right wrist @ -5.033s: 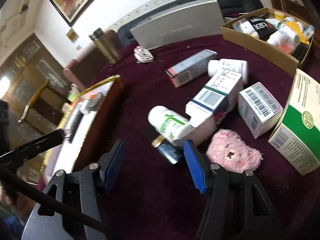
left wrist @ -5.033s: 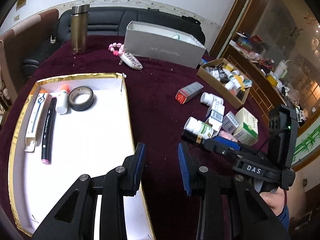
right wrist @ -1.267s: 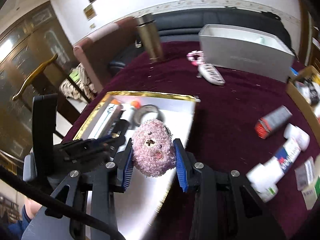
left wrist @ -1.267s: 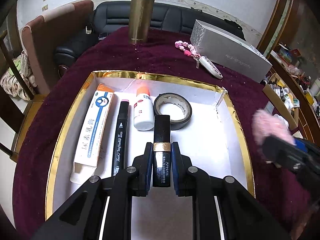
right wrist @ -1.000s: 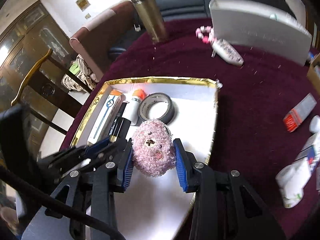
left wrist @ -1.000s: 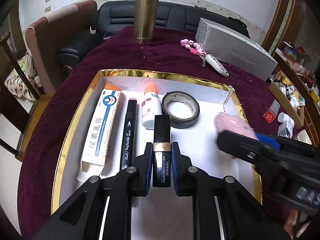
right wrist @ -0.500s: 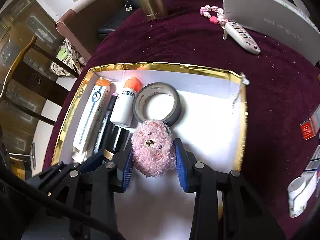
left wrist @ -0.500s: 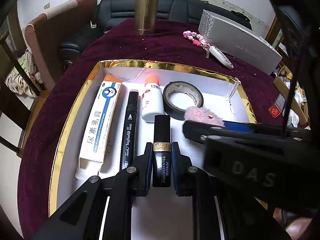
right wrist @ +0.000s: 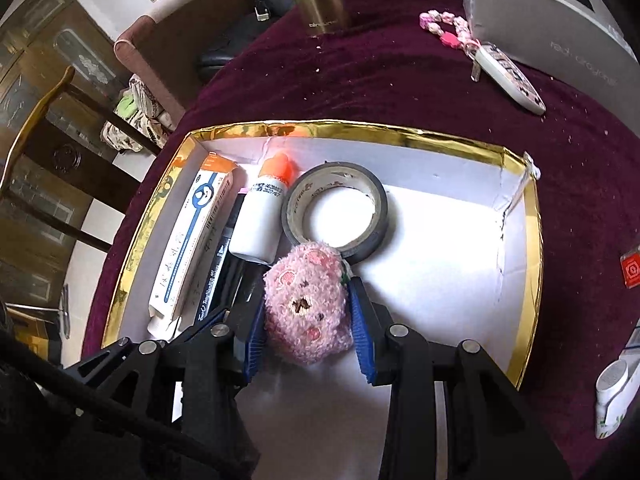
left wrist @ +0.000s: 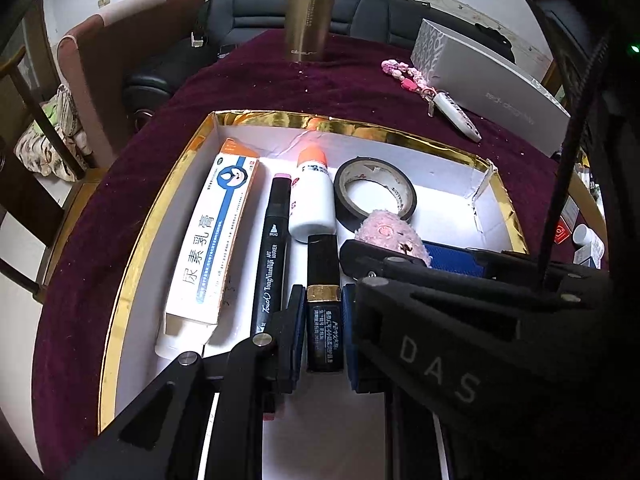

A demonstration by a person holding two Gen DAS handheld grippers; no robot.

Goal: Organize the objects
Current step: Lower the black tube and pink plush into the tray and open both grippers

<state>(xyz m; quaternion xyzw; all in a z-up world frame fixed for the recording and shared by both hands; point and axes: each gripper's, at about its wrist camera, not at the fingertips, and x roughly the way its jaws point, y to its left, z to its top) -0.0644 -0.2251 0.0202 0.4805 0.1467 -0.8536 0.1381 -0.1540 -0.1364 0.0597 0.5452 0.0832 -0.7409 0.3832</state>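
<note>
Lipstick [left wrist: 325,300], black with a gold band, sat clamped between the blue pads of the left gripper [left wrist: 323,326], low over the white floor of the gold-rimmed tray [left wrist: 132,256]. Just to that gripper's right the right gripper [right wrist: 308,330] was clenched on a pink plush bear [right wrist: 306,306], face up, also inside the tray. Left of the lipstick lay a black marker [left wrist: 274,248], and beyond that a long white and blue box [left wrist: 214,236], both lengthwise. Ahead of the lipstick tip stood a small white bottle [left wrist: 312,196] with an orange cap, lying on its side, nearly touching the tube. Ahead of the bear, touching its head, a roll of black tape [right wrist: 334,210] lay flat. Past the tray's far rim the desk [right wrist: 400,80], covered in dark red cloth, carried a gold flask [left wrist: 310,8] upright, a pink beaded keychain [right wrist: 452,30] and a long grey box [left wrist: 492,84] farther right. White pill bottles [right wrist: 612,396] lay off the right gripper's right side.
</note>
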